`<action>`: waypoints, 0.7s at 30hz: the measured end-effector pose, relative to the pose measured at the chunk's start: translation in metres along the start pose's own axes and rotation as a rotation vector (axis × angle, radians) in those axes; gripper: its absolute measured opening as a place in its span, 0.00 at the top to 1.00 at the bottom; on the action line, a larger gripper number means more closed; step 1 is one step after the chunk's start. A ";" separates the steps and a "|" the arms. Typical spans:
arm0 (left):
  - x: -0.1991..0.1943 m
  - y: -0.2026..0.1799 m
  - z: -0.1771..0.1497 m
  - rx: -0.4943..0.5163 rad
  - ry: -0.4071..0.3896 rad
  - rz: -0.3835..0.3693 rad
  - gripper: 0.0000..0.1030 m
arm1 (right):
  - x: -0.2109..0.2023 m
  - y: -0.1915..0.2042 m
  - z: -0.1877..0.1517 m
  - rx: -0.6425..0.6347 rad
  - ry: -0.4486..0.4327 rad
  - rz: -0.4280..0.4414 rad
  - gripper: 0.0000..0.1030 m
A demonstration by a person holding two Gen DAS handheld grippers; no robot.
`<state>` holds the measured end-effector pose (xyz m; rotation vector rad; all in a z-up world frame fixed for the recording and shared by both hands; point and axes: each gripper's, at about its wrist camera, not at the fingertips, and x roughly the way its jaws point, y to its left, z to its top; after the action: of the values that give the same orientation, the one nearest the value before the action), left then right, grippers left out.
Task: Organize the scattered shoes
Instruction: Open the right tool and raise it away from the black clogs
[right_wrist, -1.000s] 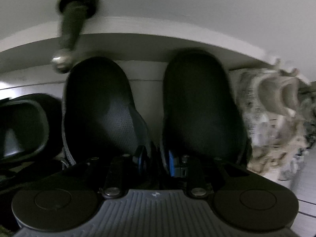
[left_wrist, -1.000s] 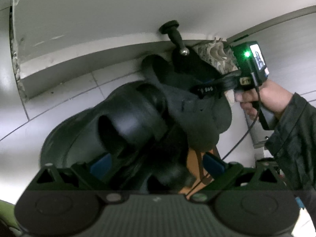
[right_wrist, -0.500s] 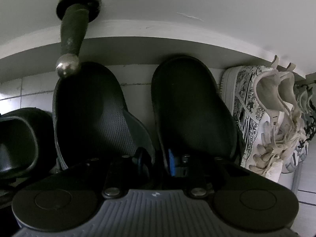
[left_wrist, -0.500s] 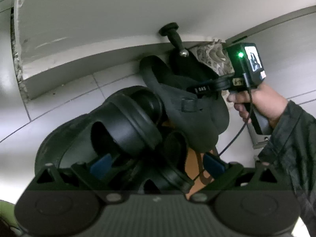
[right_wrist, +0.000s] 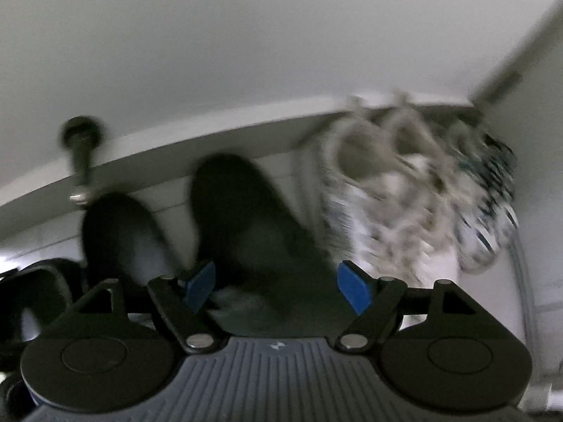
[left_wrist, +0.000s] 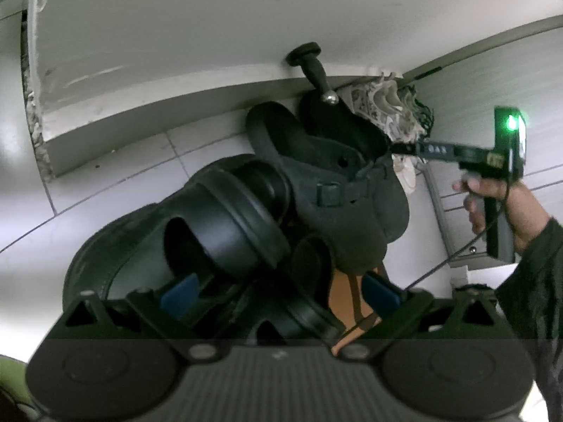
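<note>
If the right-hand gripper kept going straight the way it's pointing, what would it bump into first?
Most likely the black clog right ahead. The right gripper has its jaws opening, and that shoe's heel end lies between the blue pads, not pinched. The picture is blurred, so depth is uncertain. The patterned sneakers sit off to the right.

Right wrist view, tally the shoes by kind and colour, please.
Black clogs: 2
Black slide sandal: 1
White patterned sneakers: 2
Dark patterned sneaker: 1, badly blurred
Total: 6 that can be made out
</note>
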<state>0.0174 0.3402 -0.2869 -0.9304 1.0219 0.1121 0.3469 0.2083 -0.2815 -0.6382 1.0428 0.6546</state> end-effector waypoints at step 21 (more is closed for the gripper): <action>0.007 0.003 -0.001 -0.014 0.023 0.008 0.03 | 0.054 0.008 -0.047 -0.167 -0.048 0.042 0.00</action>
<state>0.0192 0.3394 -0.2946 -0.9425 1.0471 0.1161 0.3341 0.1880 -0.3499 -0.7441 0.9650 0.7958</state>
